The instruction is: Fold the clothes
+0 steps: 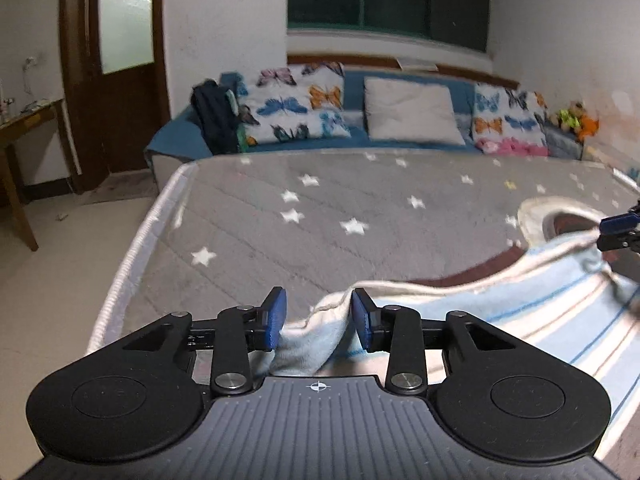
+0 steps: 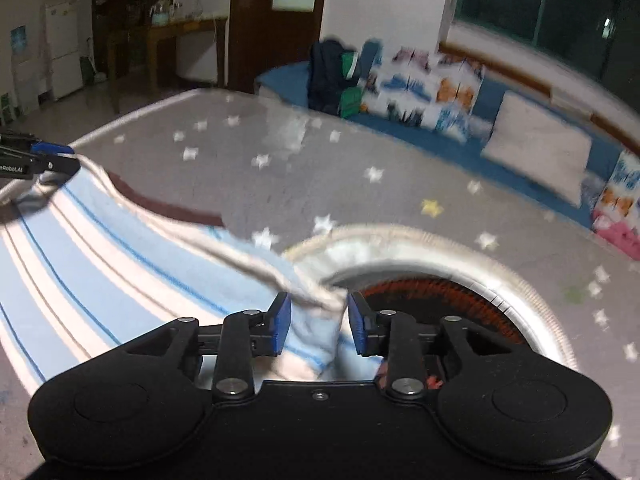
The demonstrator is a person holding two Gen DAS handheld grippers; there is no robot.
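A light blue garment with white and thin blue stripes point(image 1: 520, 320) lies spread on the grey star-patterned bed point(image 1: 320, 220). My left gripper point(image 1: 319, 320) stands open at the garment's left corner, and a bunched cream edge of cloth sits loosely between its blue pads. In the right wrist view the same striped garment point(image 2: 100, 248) runs off to the left. My right gripper point(image 2: 319, 324) is open too, with a fold of the hem between its pads. Just beyond it lies a cream ribbed ring with a red-orange inside point(image 2: 440, 292), apparently part of the garment.
The bed's left edge point(image 1: 132, 248) drops to a pale floor. Behind the bed runs a blue couch point(image 1: 352, 80) with butterfly cushions point(image 1: 292, 104), a white pillow point(image 1: 412, 112) and a dark bag point(image 1: 212, 116). A wooden table point(image 1: 24, 128) and a brown door stand at far left.
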